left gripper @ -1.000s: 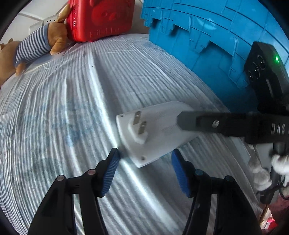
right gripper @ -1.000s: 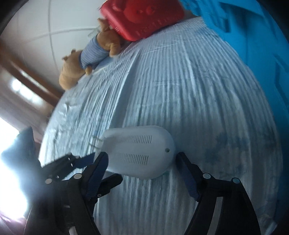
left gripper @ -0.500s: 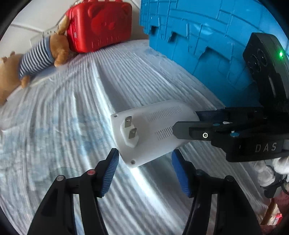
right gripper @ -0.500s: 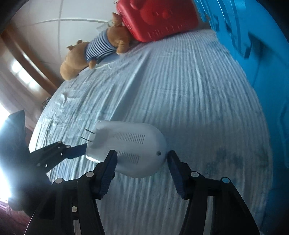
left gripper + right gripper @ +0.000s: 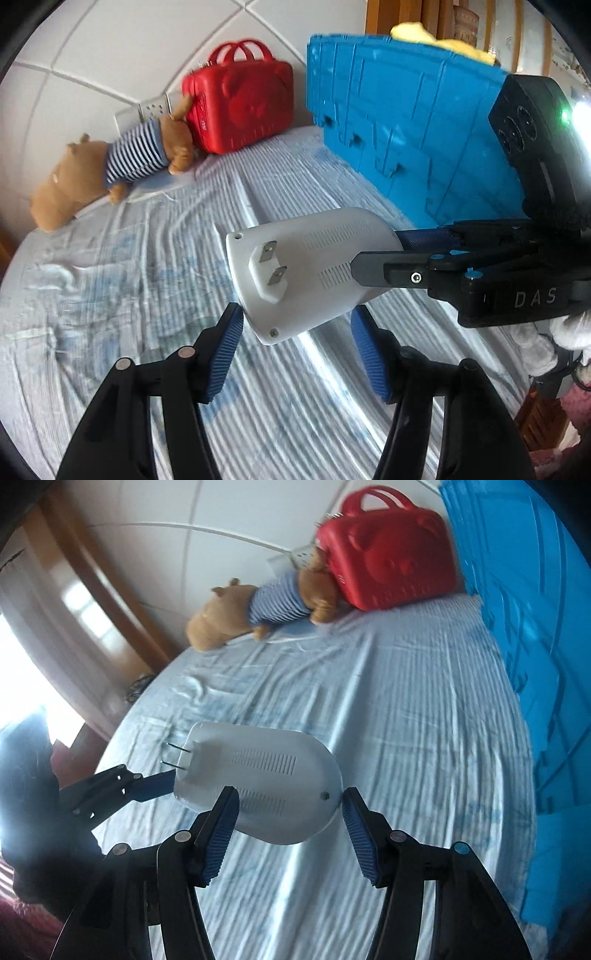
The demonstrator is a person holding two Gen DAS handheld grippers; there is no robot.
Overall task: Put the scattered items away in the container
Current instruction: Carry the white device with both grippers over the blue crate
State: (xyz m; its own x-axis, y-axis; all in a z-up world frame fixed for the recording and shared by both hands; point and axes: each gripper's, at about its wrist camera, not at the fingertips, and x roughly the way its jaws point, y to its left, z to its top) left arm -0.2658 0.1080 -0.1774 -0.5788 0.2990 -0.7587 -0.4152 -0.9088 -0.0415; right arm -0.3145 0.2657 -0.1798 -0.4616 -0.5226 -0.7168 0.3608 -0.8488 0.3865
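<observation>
A white plug-in device (image 5: 314, 258) with two flat prongs hangs above the striped bed sheet (image 5: 129, 295), held from both ends. My left gripper (image 5: 295, 314) is shut on its plug end, blue pads against both sides. My right gripper (image 5: 288, 801) is shut on the rounded end, which sits between its pads. In the left wrist view the right gripper (image 5: 376, 251) comes in from the right. In the right wrist view one left pad (image 5: 155, 786) shows at the device's left corner. The blue crate (image 5: 406, 129) stands along the bed's right side.
A red carry case (image 5: 240, 107) and a brown plush bear in a striped shirt (image 5: 122, 166) lie at the far end by the wall. Something yellow (image 5: 443, 40) shows over the crate's top edge. A wooden door frame (image 5: 92, 572) is at the left.
The right jaws closed onto the device's rounded end. Both grippers then rose together and lifted the device off the sheet; more of the crate, the case and the bear came into view.
</observation>
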